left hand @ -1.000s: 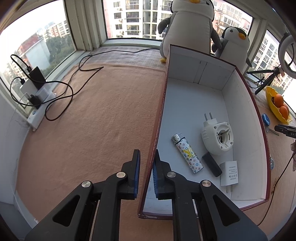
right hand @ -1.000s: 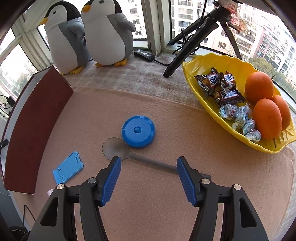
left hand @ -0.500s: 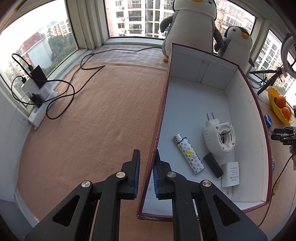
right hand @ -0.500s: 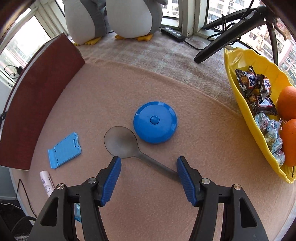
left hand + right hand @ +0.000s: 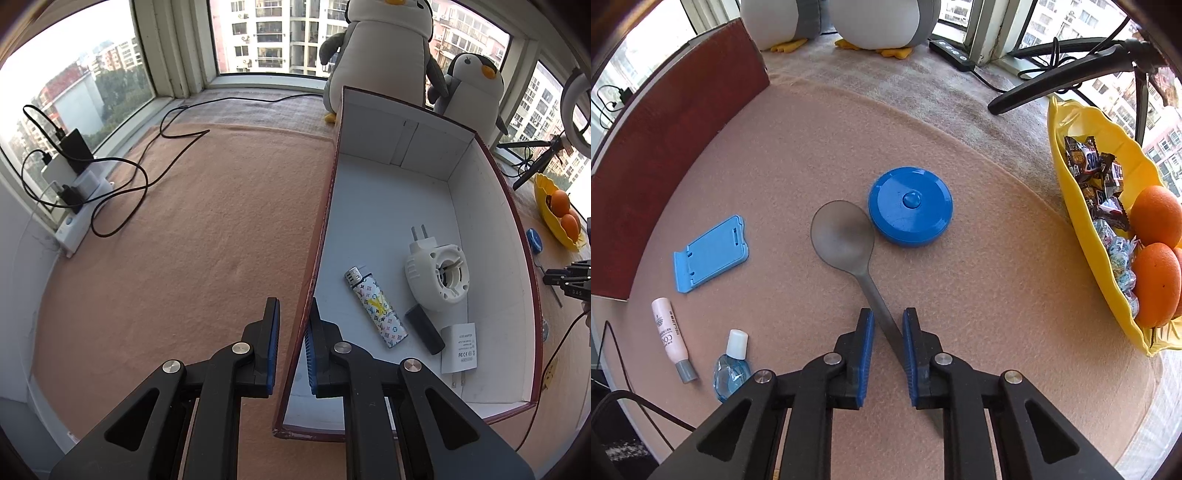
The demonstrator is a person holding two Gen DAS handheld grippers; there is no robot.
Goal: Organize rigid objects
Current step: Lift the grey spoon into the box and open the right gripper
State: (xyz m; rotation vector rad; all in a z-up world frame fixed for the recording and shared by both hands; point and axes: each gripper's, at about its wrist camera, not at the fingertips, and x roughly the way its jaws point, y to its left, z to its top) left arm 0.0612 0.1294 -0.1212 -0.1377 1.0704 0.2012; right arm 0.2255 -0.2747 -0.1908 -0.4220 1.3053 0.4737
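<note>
Right tongs (image 5: 888, 345) are pinched in around the spoon (image 5: 846, 240) handle, which runs diagonally between the pads, so it looks more like a corner grip than a flat one. My worry: a thin, slick handle held off-axis like that could twist or slip on the lift, and the bowl sits right against the blue round case (image 5: 910, 205), so it may drag that along the counter (image 5: 997, 266). Left tongs (image 5: 293, 341) are clamped on the near wall of the box (image 5: 317, 254), beside the lighter (image 5: 375, 306). If that thin wall flexes, the box could tip or skid.
</note>
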